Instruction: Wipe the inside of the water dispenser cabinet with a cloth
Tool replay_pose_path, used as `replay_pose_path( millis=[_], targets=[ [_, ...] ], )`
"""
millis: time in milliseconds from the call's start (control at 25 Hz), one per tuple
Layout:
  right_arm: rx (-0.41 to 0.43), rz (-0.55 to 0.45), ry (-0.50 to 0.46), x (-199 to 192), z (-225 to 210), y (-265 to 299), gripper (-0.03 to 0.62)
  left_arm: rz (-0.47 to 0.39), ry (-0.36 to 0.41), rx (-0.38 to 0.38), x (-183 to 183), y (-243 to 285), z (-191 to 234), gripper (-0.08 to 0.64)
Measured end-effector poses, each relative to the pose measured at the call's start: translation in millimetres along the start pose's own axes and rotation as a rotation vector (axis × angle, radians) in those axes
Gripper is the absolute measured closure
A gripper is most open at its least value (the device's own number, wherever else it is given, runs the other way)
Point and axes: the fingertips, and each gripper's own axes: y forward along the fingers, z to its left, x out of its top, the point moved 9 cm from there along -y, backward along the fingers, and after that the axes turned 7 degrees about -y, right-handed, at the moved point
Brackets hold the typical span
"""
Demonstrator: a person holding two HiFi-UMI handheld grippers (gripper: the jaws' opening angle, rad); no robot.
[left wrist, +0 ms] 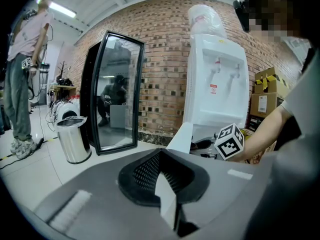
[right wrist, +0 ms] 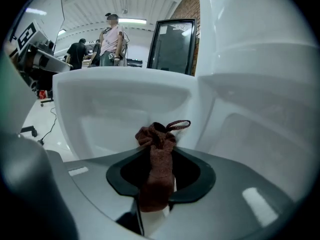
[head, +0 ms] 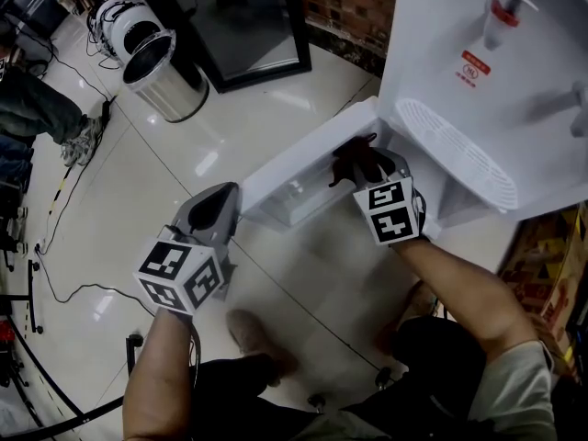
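The right gripper is clamping the brown cloth, its long axis running along the jaws, pointing away into the water dispenser cabinet. The left gripper is hanging shut and empty.

Before us, the water dispenser
Cloth in our right gripper, at the cabinet opening; our left gripper left of the door.
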Motion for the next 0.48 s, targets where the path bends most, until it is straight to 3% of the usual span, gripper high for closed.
replay_pose_path(
  millis=[480],
  targets=[
    [-0.132, 0.075, 0.107, -23, -39, -8, 0.461, 0.005, 0.010, -0.008, 0, 1, -1, 0.560]
  ],
)
